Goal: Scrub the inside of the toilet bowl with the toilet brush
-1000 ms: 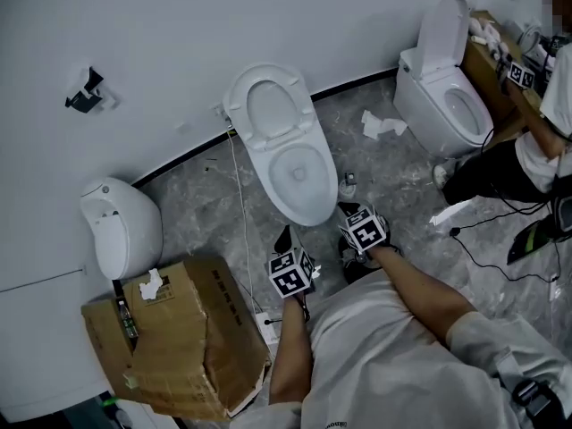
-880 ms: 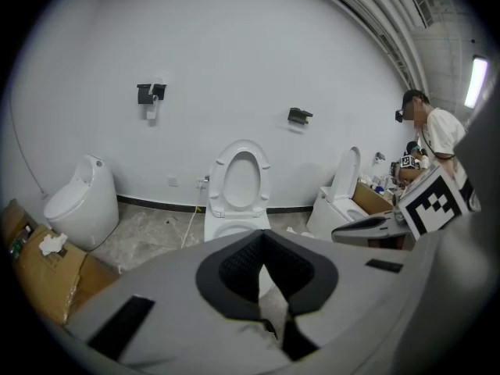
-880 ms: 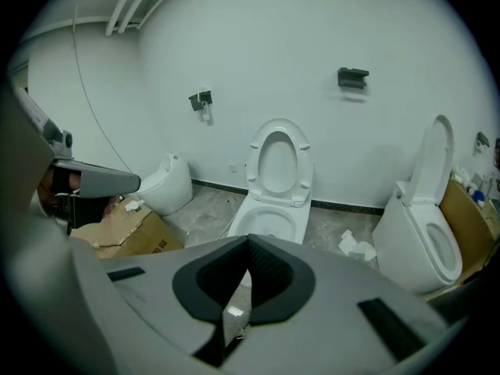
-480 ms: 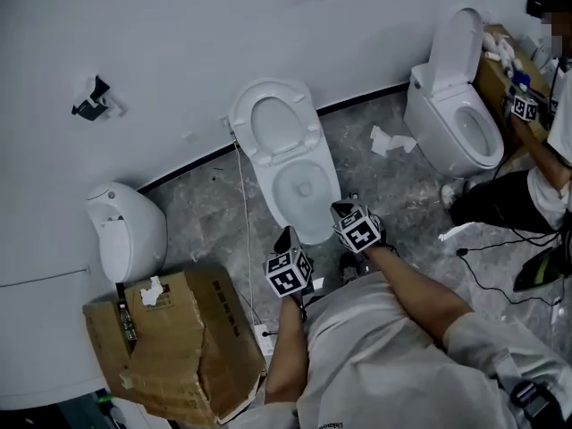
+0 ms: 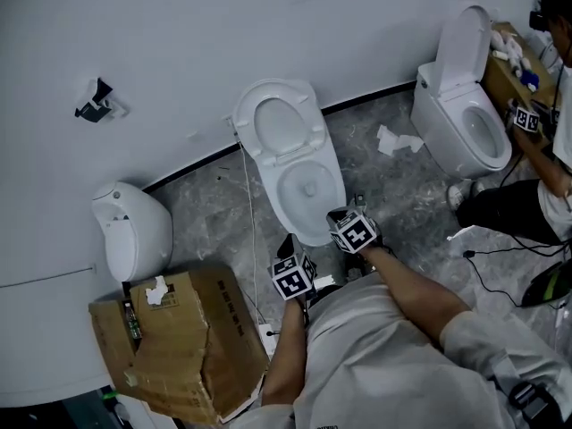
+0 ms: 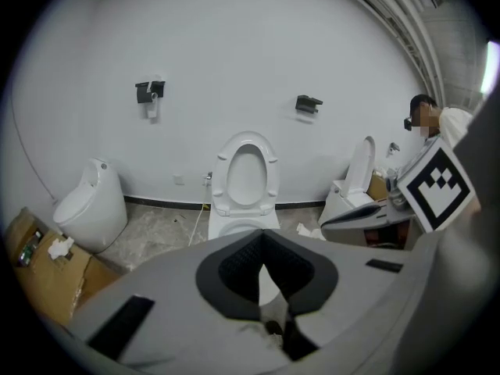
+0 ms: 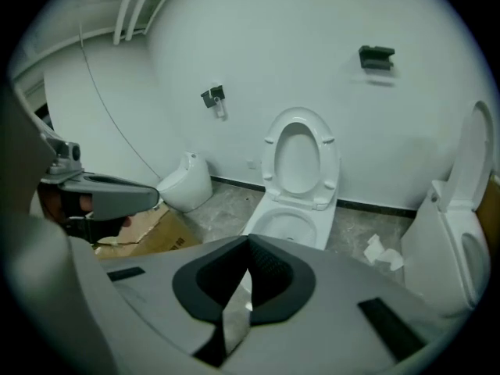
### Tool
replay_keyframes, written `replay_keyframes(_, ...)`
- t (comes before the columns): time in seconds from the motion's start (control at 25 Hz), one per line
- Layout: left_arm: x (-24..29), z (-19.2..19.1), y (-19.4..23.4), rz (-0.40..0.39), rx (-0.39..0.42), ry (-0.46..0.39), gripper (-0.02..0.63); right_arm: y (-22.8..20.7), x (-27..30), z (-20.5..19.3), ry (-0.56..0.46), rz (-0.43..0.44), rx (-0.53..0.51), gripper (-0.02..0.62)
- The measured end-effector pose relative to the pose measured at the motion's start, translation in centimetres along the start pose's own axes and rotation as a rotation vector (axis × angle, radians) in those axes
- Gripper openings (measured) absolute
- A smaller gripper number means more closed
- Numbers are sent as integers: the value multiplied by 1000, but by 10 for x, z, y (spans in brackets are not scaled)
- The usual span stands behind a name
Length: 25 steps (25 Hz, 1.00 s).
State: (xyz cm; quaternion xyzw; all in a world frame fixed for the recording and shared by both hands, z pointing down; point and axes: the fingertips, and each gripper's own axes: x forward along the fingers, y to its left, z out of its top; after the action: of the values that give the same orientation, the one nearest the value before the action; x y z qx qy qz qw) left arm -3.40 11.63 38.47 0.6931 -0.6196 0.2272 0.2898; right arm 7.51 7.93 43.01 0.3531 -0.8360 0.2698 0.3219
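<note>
The toilet bowl [image 5: 304, 186] stands open, its seat [image 5: 277, 119] tipped up against the wall, just ahead of both pairs of jaws. The right gripper [image 5: 338, 213] sits at the bowl's front rim, its jaws together on nothing. The left gripper [image 5: 286, 241] is beside it, a little short of the rim, its jaws likewise together and empty. A cardboard box [image 5: 179, 347] lies left of the left jaws, with a urinal [image 5: 134, 231] beyond it. Crumpled paper [image 5: 398, 141] and a second toilet [image 5: 465, 105] lie to the right of the right jaws.
</note>
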Motion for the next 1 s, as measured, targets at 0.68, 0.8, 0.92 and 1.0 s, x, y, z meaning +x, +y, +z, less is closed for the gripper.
replay_keyframes(0.68, 7, -23, 40, 72, -54, 98, 23, 12, 31, 0, 66, 36, 4, 6)
replay_keyframes(0.8, 13, -21, 43, 61, -117, 81, 23, 2, 33, 2, 70, 13, 13, 6)
replay_keyframes(0.92, 17, -31, 35, 33, -150, 85, 23, -10, 32, -14, 89, -34, 16, 6)
replay_keyframes(1.0, 21, -35, 32, 7, -159, 91, 23, -23, 28, -24, 86, -114, -3, 6)
